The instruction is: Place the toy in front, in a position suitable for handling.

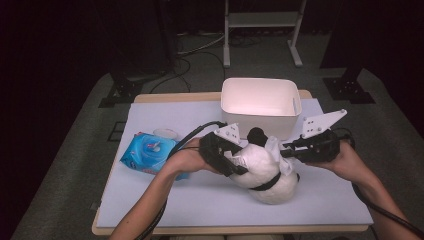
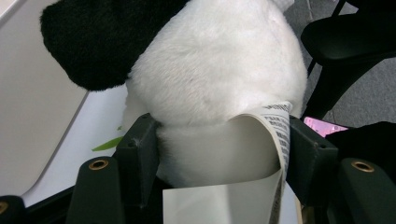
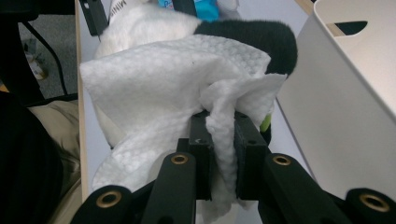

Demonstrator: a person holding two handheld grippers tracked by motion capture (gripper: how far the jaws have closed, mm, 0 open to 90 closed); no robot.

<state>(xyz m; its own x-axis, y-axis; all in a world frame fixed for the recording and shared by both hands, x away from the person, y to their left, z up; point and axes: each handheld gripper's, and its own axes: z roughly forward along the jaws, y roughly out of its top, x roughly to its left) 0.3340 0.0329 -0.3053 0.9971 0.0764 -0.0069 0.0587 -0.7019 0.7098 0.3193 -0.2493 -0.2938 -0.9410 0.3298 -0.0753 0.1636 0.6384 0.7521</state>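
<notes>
- Plush panda (image 1: 265, 170): lying at centre of the high view on the white table surface (image 1: 200, 200), just in front of the bin; white body, black ear (image 1: 257, 135) and black band showing.
- Left gripper (image 1: 235, 162): coming in from the lower left, its jaws standing wide and clamping the panda's white body (image 2: 215, 70) between them; a curled paper tag (image 2: 261, 140) is sitting inside the jaws.
- Right gripper (image 1: 287, 152): reaching in from the right, its jaws pinching together on a white wipe (image 3: 177, 88), which is draping over the panda.
- White plastic bin (image 1: 260, 102): standing at upper centre, touching distance behind the panda.
- Blue wipes pack (image 1: 147, 152): lying at centre left, beside the left hand (image 1: 187, 160).
</notes>
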